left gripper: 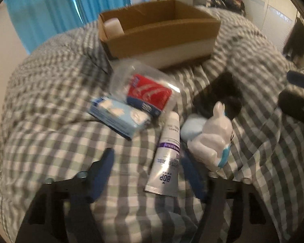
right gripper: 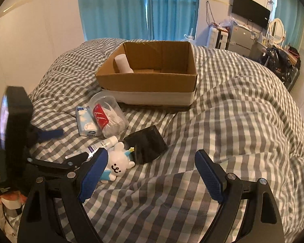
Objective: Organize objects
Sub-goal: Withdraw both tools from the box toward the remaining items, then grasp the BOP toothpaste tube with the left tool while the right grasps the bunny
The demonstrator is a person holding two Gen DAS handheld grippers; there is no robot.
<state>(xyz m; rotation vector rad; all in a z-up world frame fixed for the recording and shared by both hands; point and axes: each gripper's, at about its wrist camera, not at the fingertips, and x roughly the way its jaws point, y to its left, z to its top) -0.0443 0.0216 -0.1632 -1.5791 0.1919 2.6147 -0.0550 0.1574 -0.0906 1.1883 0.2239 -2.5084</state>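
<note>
On the checked duvet (right gripper: 223, 111) lie a white tube (left gripper: 168, 154), a white and blue toy figure (left gripper: 210, 139), a blue tissue pack (left gripper: 119, 115), a clear jar with a red label (left gripper: 150, 93) and a black case (left gripper: 223, 95). My left gripper (left gripper: 147, 158) hangs low over the tube. The tube lies between its blue fingers, nearer the right one, with a gap at the left pad. My right gripper (right gripper: 152, 154) stands open above the bedding, with the toy figure (right gripper: 117, 166) by its left finger and nothing between its fingers.
An open cardboard box (right gripper: 148, 81) sits further back on the bed with a white cylinder (right gripper: 122, 63) in its left corner. Blue curtains (right gripper: 115, 10) hang behind. A wall screen (right gripper: 251, 10), a suitcase and dark bags (right gripper: 281, 62) stand at the right.
</note>
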